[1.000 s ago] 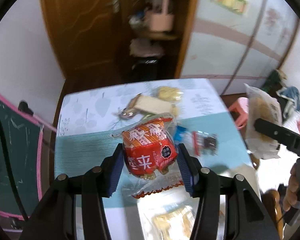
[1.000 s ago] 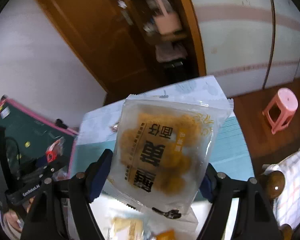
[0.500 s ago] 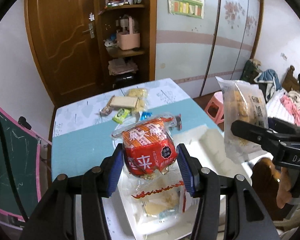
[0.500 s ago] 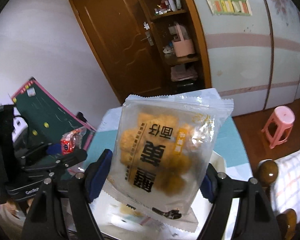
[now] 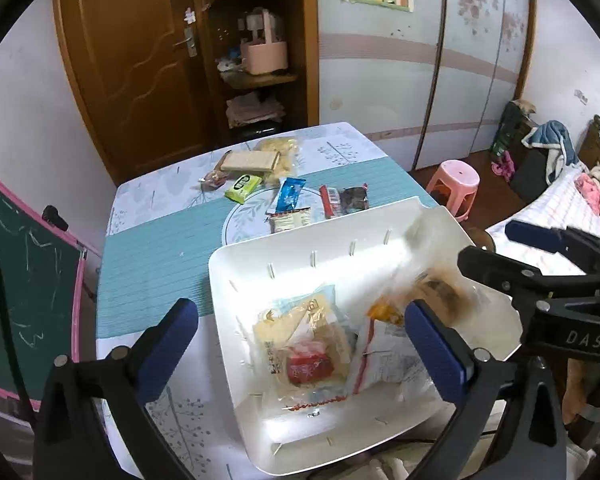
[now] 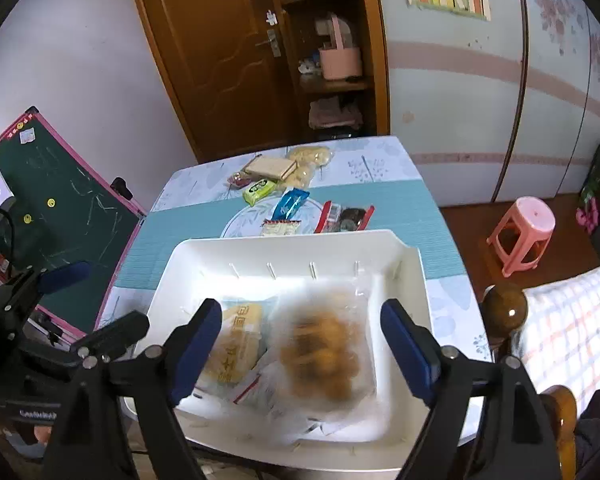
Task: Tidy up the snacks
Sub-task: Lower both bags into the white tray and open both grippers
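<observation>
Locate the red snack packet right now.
The red snack packet lies inside the white bin, seen low in the left wrist view between that hand-held gripper's opening jaws, resting on pale bread packs.

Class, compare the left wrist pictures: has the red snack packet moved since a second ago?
Yes. The red packet was clamped between the left gripper fingers; now it lies below them in the white bin, and the jaws are opening with nothing pressed between them.
</observation>
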